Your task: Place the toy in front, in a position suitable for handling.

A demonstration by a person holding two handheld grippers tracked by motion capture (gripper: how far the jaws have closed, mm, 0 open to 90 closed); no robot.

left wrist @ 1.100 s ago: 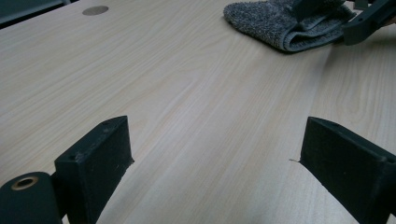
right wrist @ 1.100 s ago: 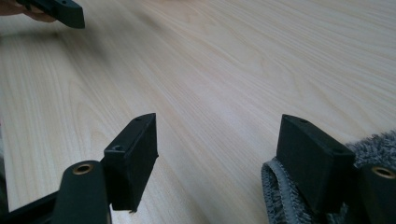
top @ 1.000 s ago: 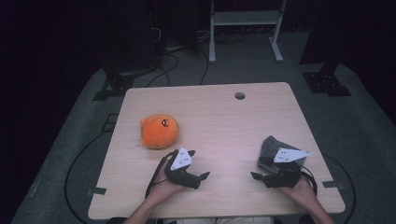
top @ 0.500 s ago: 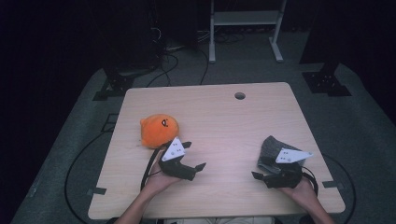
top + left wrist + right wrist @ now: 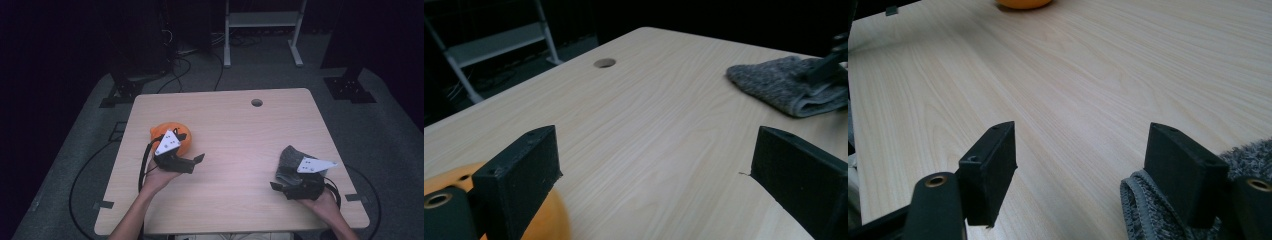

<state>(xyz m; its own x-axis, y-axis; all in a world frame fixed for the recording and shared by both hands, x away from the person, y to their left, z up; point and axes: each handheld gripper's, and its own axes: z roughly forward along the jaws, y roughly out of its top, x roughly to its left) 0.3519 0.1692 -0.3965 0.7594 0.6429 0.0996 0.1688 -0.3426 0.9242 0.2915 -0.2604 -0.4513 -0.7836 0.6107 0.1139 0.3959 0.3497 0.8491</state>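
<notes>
An orange plush toy lies on the left side of the light wooden table. My left gripper stands open right beside it; in the left gripper view the toy sits against the outside of the left jaw, with nothing between the jaws. A folded grey cloth lies at the right. My right gripper is open at the cloth's near edge, and the cloth touches the right jaw from below. Bare table shows between that gripper's jaws. The toy appears far off in the right gripper view.
A round cable hole sits near the table's far edge. The grey cloth shows at the right of the left gripper view. Behind the table, on dark carpet, stand a white frame, cables and black stands.
My left gripper has moved away from the front edge, forward and left, up to the orange toy. The right gripper and the cloth have stayed put.
</notes>
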